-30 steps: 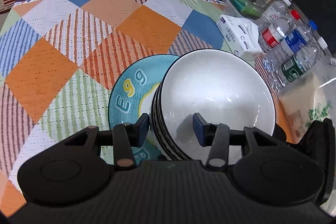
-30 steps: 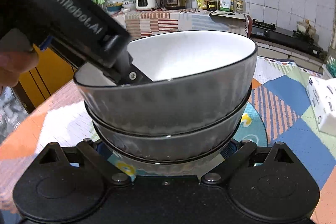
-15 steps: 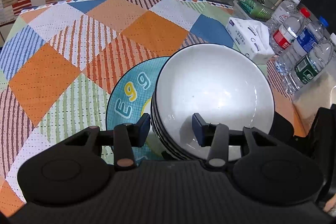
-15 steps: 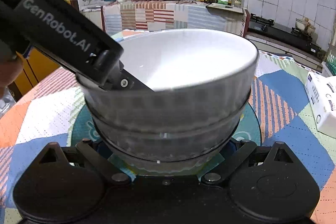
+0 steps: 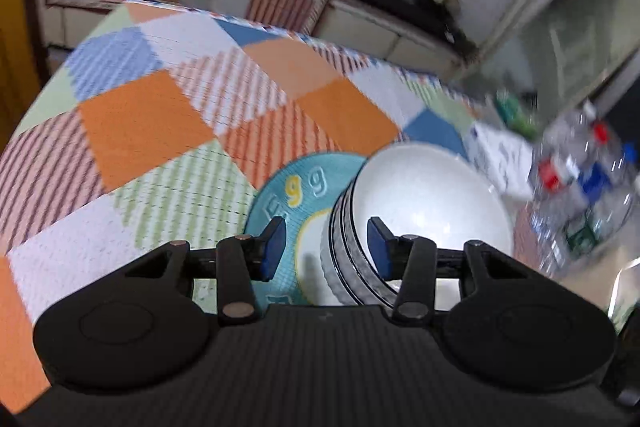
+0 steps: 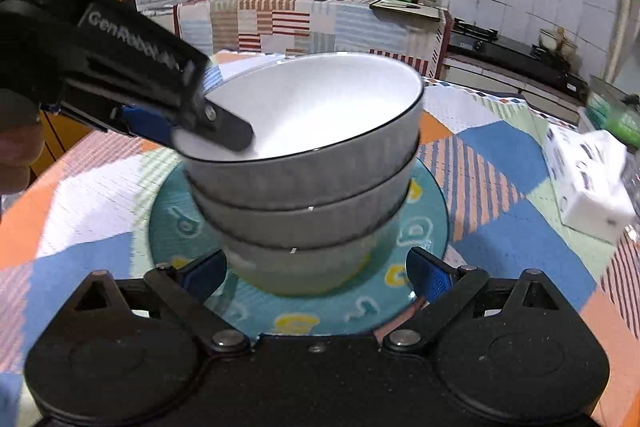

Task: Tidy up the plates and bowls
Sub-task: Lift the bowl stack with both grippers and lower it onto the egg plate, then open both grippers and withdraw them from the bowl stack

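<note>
Both views are evenly lit by indoor light, moderately bright. Heavy motion blur is seen in the left wrist view, worst toward 2 o'clock, where the water bottles [image 5: 580, 183] are smeared. Straight lines are bent at all edges by fisheye distortion. Soft glare is carried inside the top bowl [image 6: 320, 111].

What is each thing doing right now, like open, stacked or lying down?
left gripper: open, straddling the top bowl's rim
right gripper: open, either side of the bottom bowl
bowls: three stacked, empty, upright
plate: flat under the bowls
tissue pack: lying on the tablecloth
</note>
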`<state>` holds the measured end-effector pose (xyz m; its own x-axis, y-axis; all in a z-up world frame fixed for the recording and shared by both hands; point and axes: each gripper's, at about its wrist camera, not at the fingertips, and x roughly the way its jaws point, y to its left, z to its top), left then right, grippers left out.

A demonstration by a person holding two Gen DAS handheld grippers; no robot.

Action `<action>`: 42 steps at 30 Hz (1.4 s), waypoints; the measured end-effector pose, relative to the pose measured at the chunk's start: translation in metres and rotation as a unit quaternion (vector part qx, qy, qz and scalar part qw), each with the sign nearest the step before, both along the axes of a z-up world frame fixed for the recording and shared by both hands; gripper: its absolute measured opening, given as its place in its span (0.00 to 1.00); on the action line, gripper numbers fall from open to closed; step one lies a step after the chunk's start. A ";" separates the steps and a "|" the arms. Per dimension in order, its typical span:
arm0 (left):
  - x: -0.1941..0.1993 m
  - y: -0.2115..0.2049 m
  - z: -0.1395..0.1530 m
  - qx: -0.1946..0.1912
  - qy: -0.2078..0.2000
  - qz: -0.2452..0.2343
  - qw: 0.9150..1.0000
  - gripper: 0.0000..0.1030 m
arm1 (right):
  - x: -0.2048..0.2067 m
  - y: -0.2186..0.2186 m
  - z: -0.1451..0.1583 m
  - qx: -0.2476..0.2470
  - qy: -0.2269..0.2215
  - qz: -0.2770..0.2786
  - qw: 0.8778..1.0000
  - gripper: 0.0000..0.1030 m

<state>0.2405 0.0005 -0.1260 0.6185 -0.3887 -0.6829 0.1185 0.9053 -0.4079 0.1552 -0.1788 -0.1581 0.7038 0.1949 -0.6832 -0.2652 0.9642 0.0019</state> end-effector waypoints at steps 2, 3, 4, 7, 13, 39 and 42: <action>-0.011 0.007 0.013 0.006 -0.011 0.012 1.000 0.42 | -0.009 0.000 0.007 -0.009 -0.001 -0.003 1.000 0.95; -0.016 0.009 0.020 0.014 -0.019 0.012 1.000 0.42 | -0.014 0.000 0.011 -0.011 -0.005 -0.007 1.000 0.95; -0.022 0.010 0.027 0.026 -0.028 0.011 0.999 0.42 | -0.019 -0.002 0.015 -0.010 -0.007 -0.014 1.000 0.95; -0.045 0.011 0.050 0.068 -0.049 0.005 0.996 0.43 | -0.035 -0.011 0.029 0.011 -0.007 -0.039 0.999 0.95; -0.087 0.016 0.084 0.097 -0.043 -0.004 0.994 0.43 | -0.044 -0.020 0.057 0.018 -0.011 -0.061 0.998 0.95; -0.170 0.046 0.099 0.160 -0.014 -0.018 0.987 0.51 | -0.132 0.000 0.177 -0.031 0.005 -0.166 0.986 0.96; -0.176 0.049 0.100 0.165 -0.016 -0.016 0.986 0.52 | -0.140 0.006 0.176 -0.031 0.009 -0.167 0.985 0.96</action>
